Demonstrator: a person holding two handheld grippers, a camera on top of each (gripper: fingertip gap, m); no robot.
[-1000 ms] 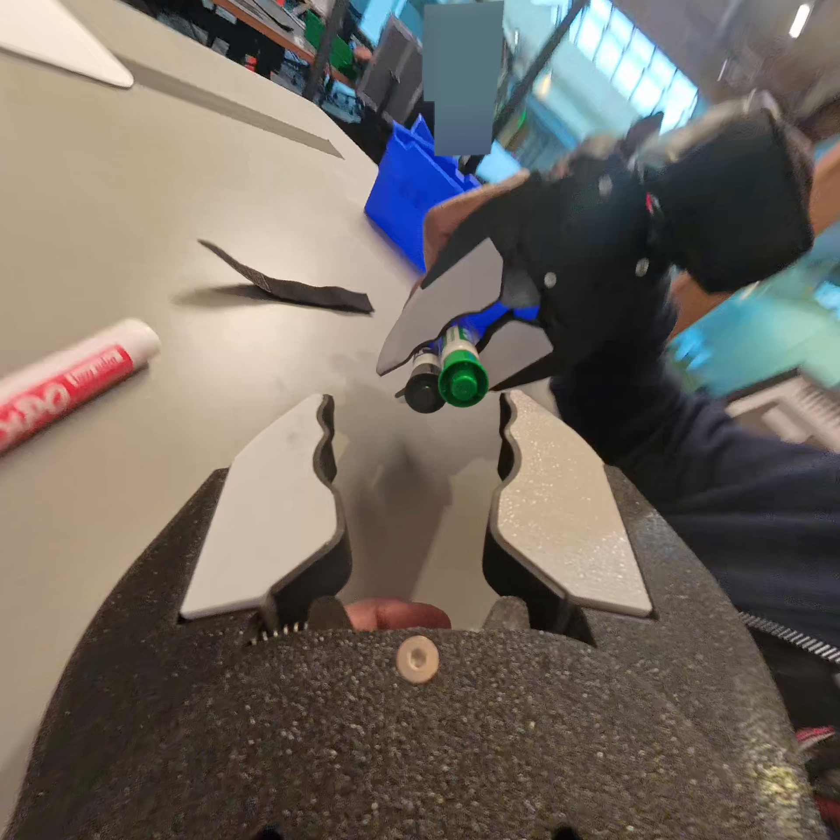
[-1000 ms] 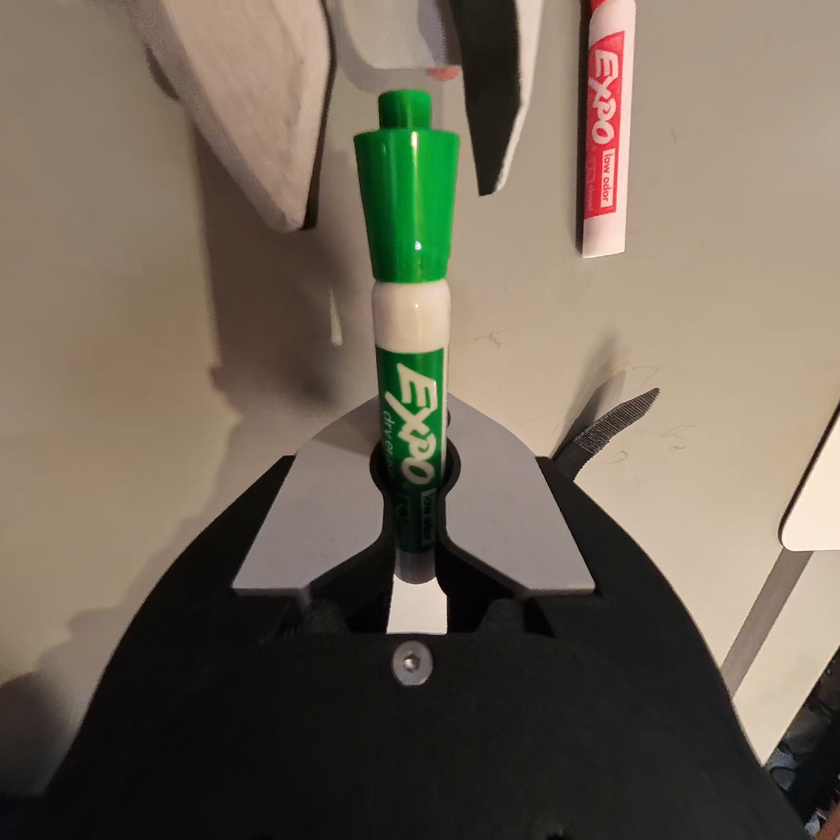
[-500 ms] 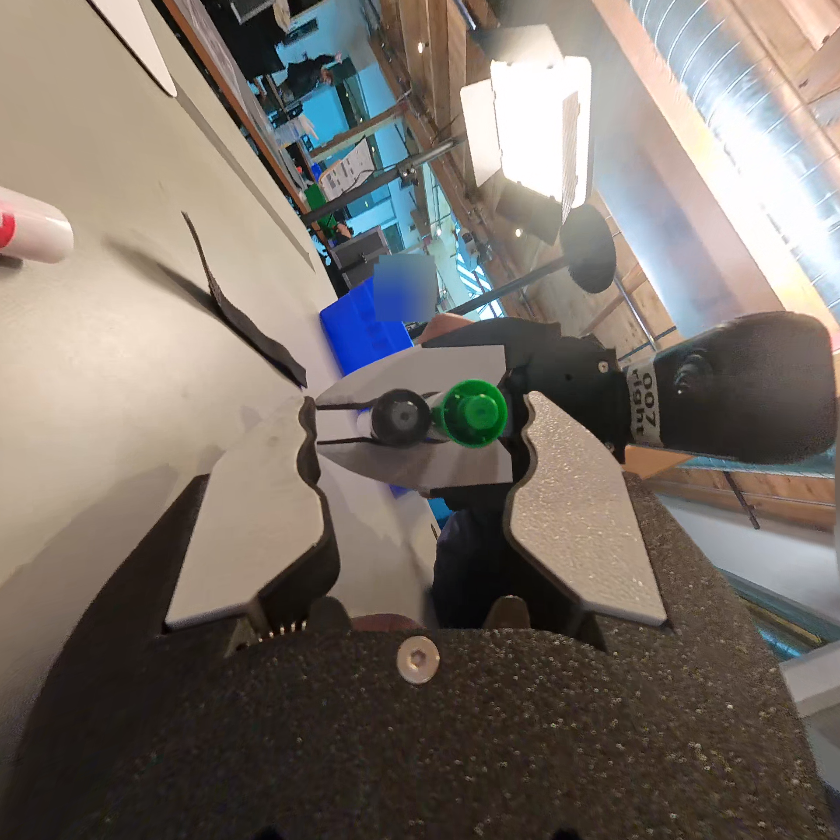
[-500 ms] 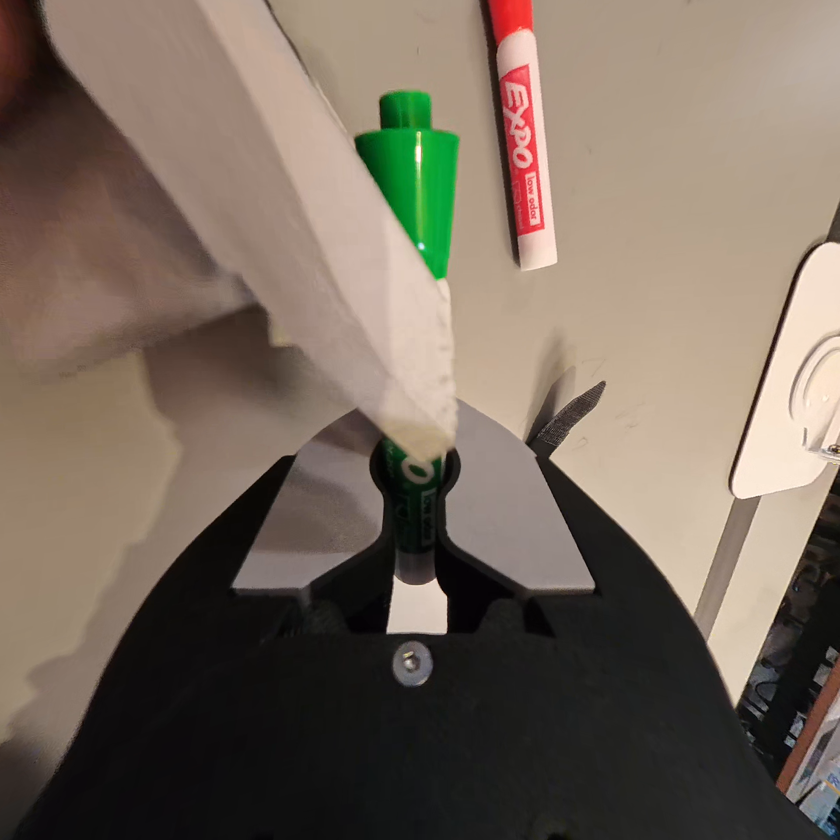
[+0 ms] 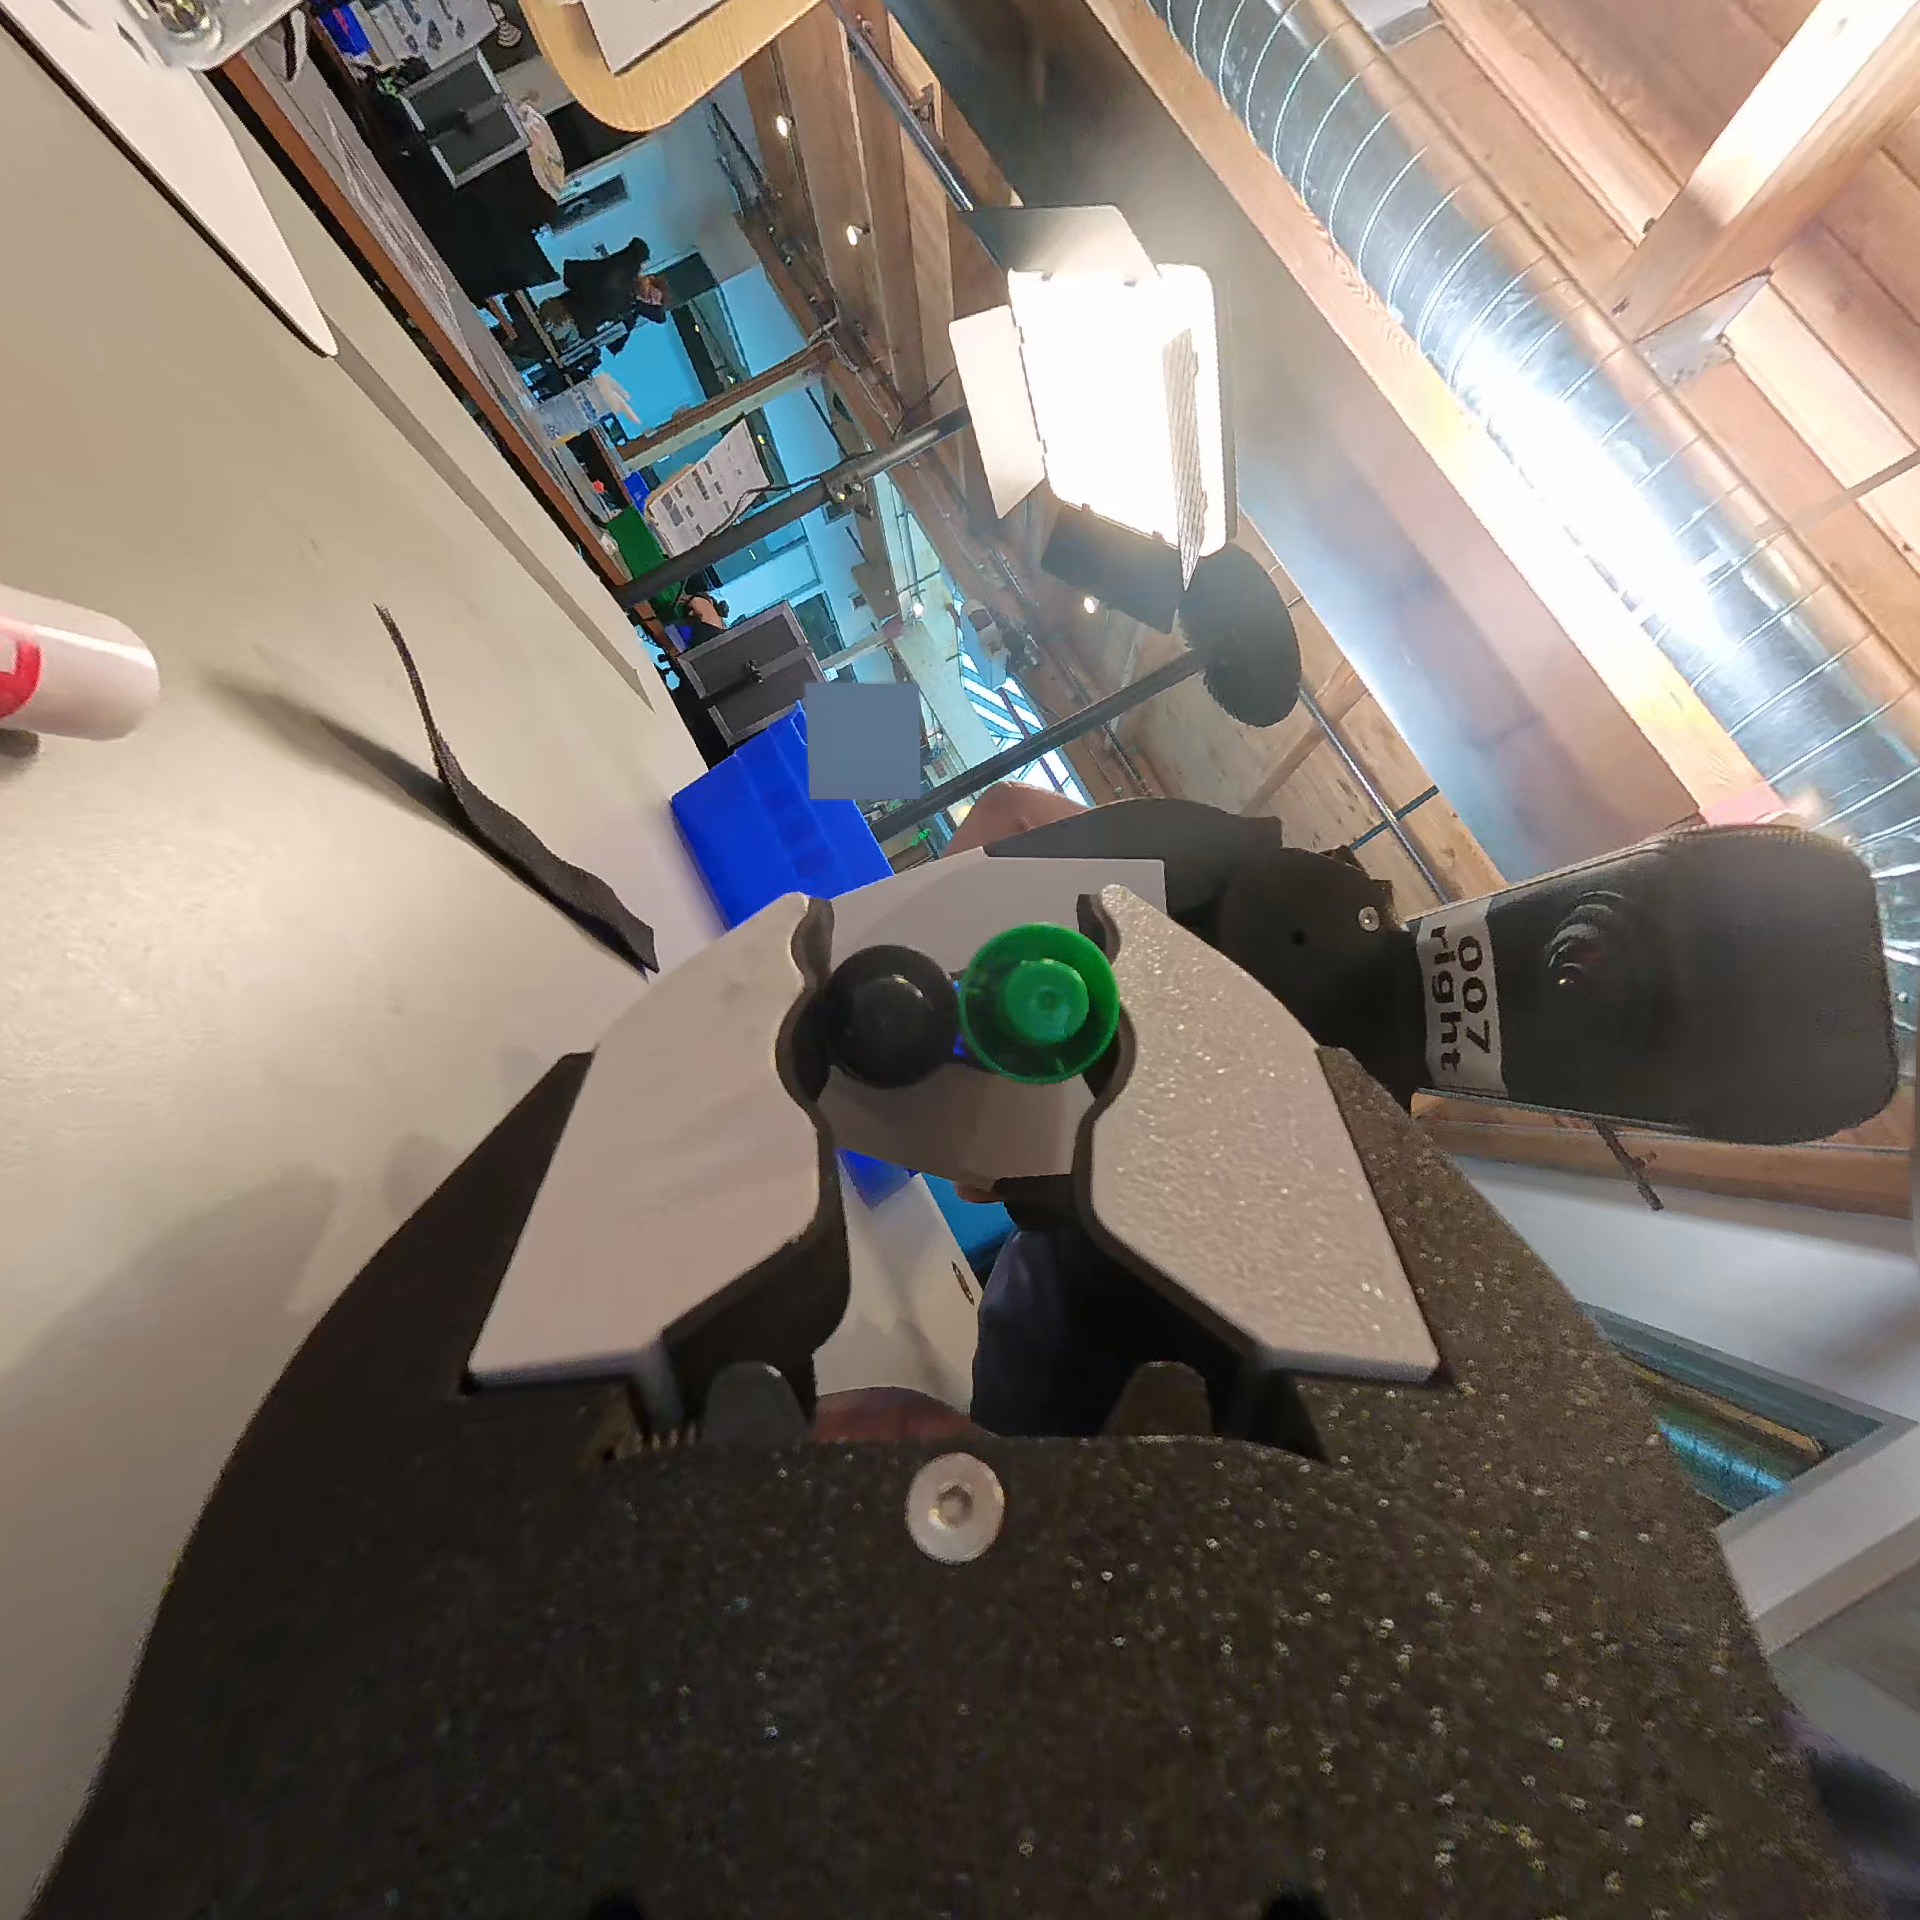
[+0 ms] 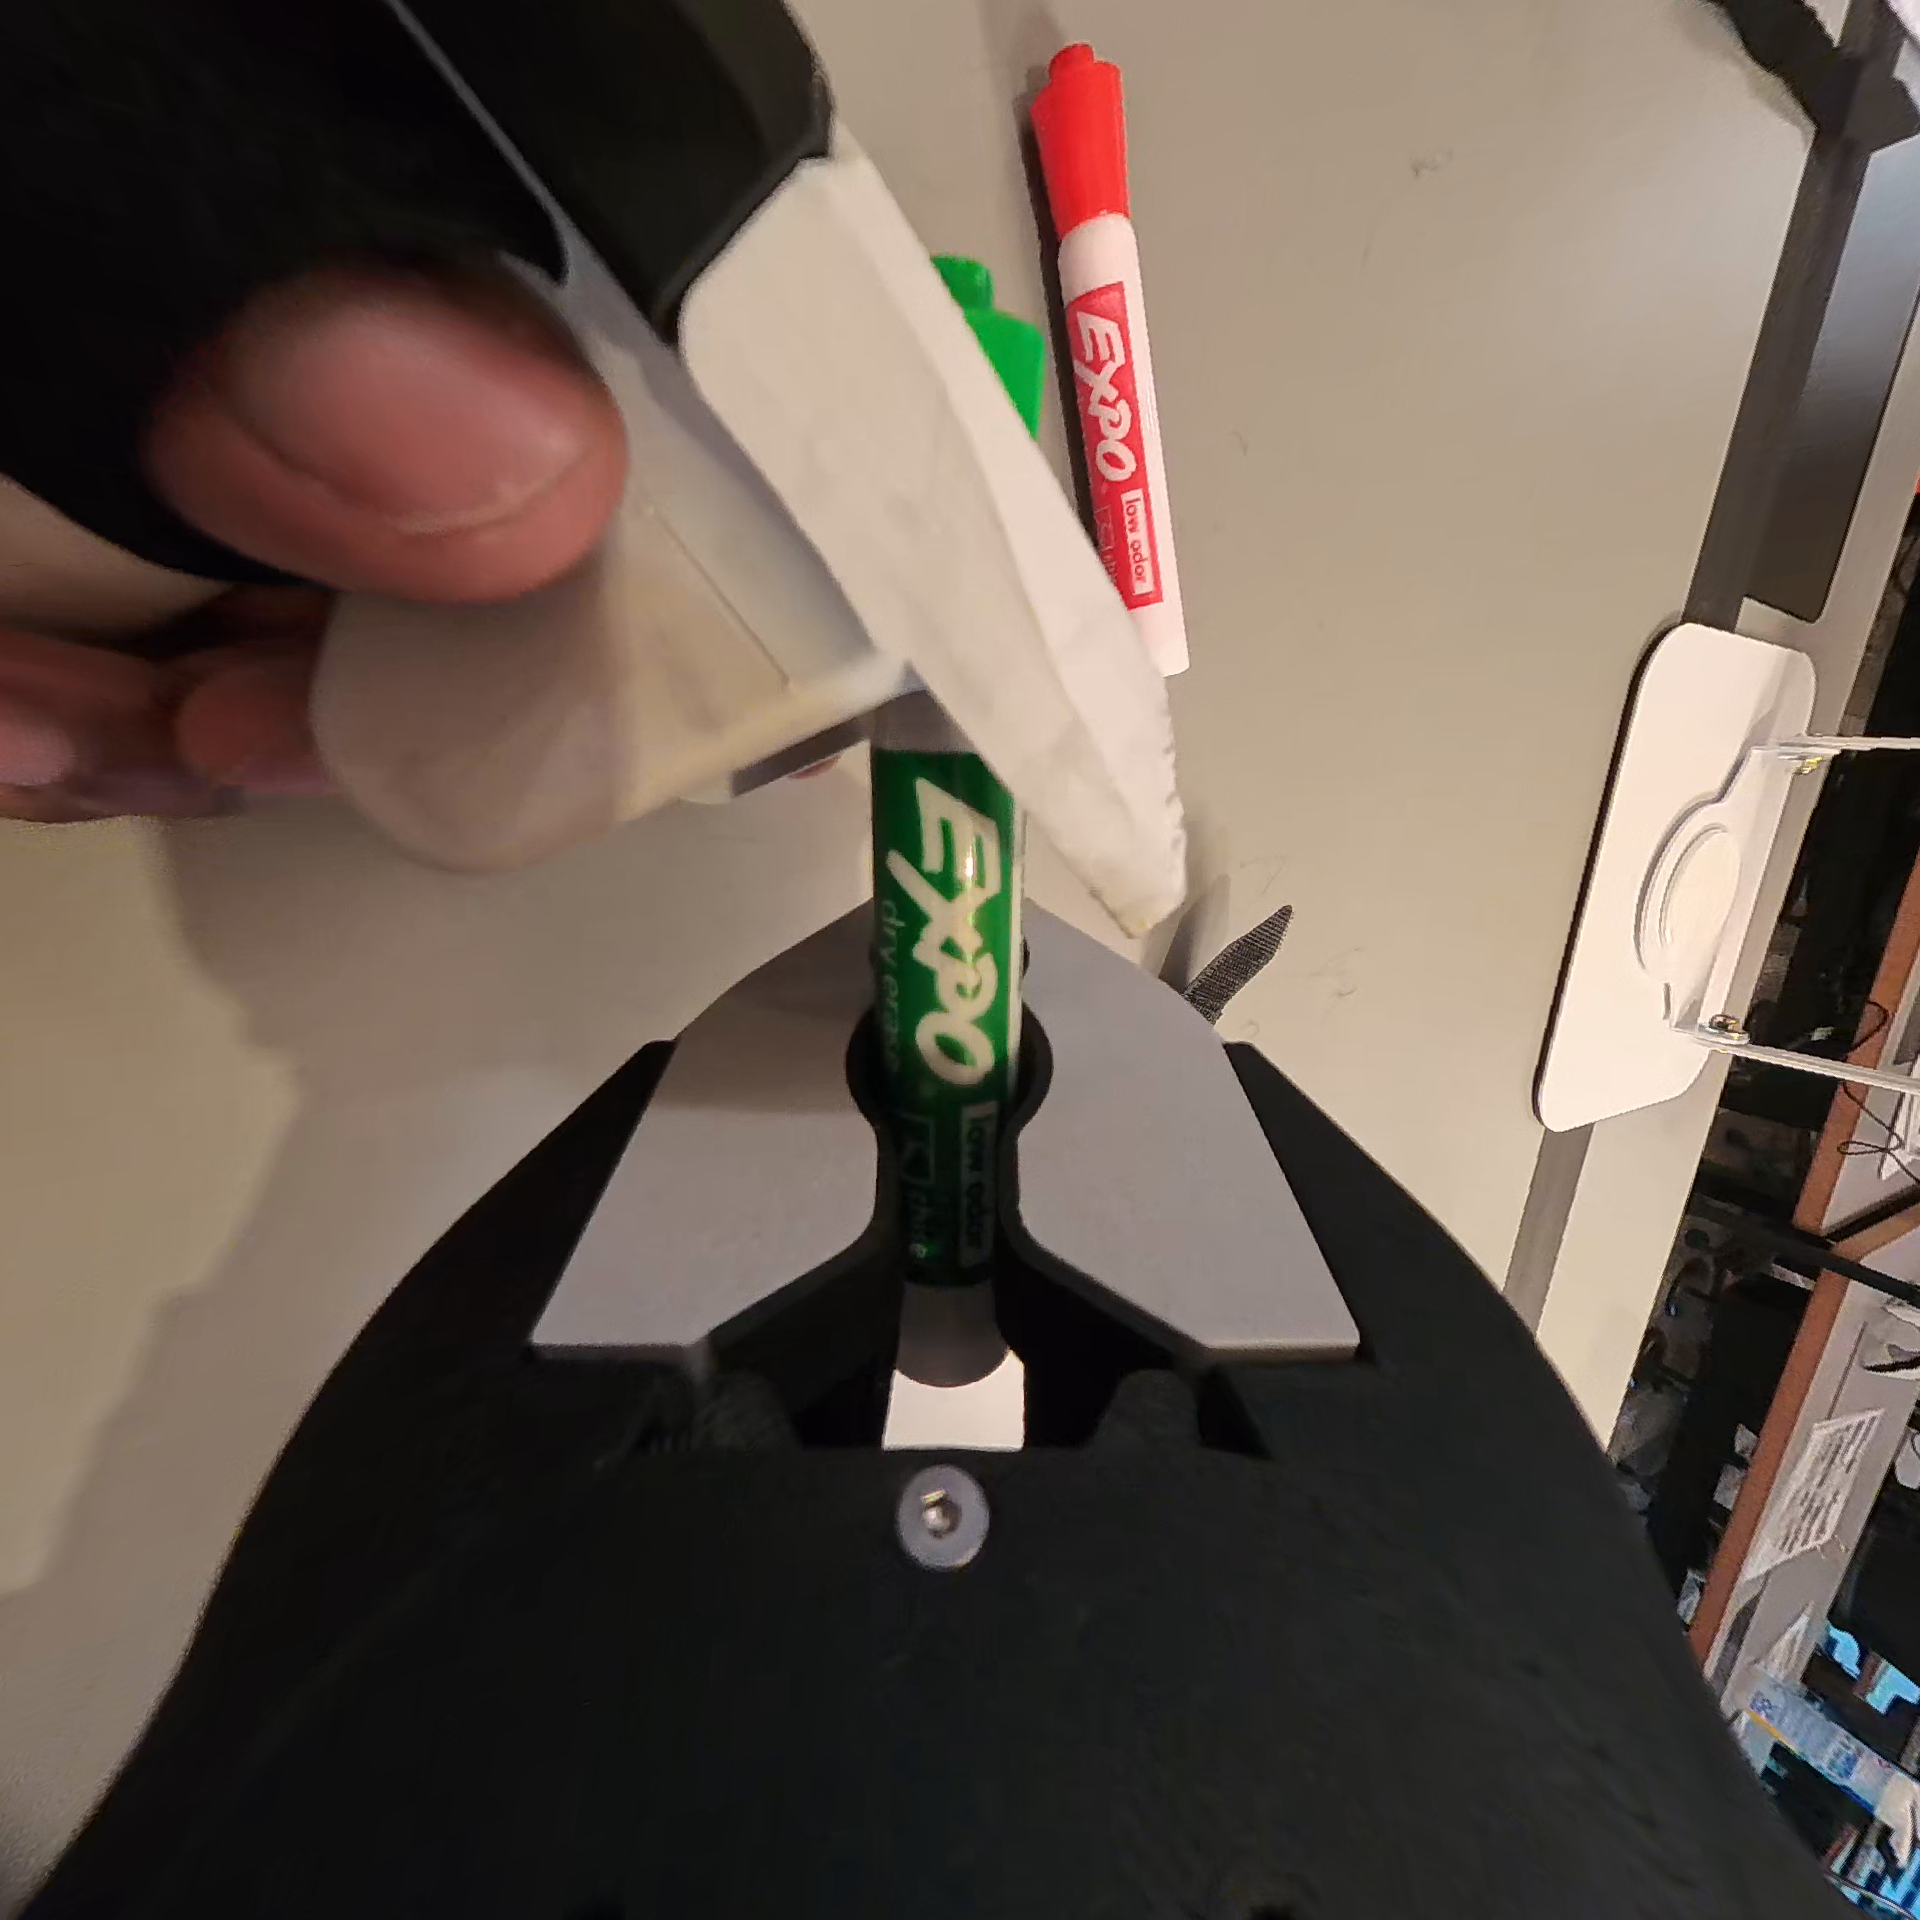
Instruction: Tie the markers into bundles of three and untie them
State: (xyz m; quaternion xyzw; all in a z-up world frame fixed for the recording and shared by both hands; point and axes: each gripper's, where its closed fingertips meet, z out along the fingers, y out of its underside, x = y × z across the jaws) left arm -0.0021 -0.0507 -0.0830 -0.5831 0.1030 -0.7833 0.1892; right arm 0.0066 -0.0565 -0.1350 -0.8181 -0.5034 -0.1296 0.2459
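Your left gripper [image 5: 961,1023], whose jaws stood spread and clear of the markers a second ago, has swung round to face the right gripper [image 6: 951,1049] head-on and has closed in over the cap ends: the black-capped marker [image 5: 888,1018] now sits against the left finger's notch and the green marker [image 5: 1039,1003] against the right finger's notch, both pads touching, so you are pinching the pair side by side. Your right gripper has not changed; its jaws are pressed onto the green marker's [image 6: 940,935] barrel, which runs straight out between the fingers toward the left gripper's fingers [image 6: 935,540] crossing just ahead. A sliver of blue shows between the two caps in the left wrist view, possibly a third marker behind them, but you cannot tell from here. That suggests the handover of the group is under way, and the bundle is not yet tied. Count what is in view: two markers clearly held between the grippers, one red marker [image 6: 1107,416] lying on the table [image 6: 1455,520] beyond and right of the right jaws, and one black hook-and-loop strap [image 5: 520,821] lying loose on the table, left of and beyond the left jaws, just beside the right gripper's right finger.
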